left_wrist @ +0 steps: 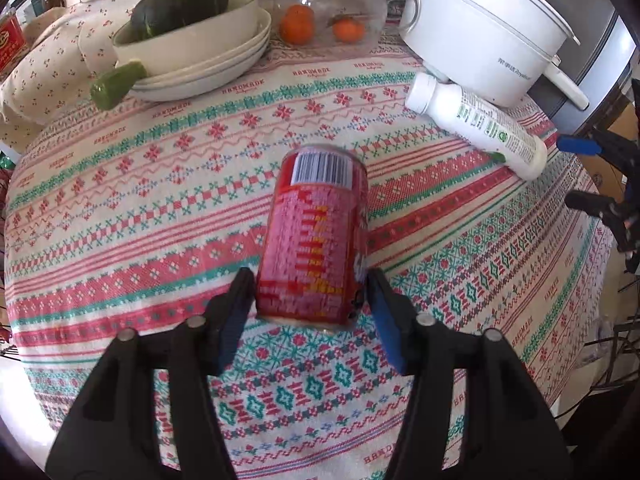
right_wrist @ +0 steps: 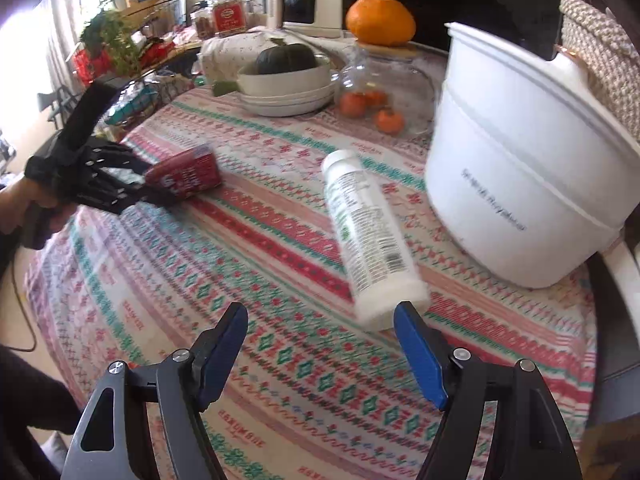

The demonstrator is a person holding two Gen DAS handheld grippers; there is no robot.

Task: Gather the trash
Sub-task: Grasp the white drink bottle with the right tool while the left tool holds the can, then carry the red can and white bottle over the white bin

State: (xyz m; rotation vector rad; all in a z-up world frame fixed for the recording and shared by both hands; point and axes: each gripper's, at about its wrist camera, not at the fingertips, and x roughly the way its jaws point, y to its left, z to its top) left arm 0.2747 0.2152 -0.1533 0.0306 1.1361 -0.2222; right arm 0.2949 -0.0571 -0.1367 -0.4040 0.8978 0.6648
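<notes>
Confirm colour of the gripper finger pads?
Blue pads on black fingers; clearest in the right wrist view.

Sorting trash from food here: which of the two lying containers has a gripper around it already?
The red can, lying between the left gripper fingers. The white bottle lies beside the white pot, with the open right gripper just short of its base.

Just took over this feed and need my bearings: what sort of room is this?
Probably a home kitchen or dining area: a patterned tablecloth under stacked bowls, a white electric cooker pot, and tangerines under glass.
</notes>
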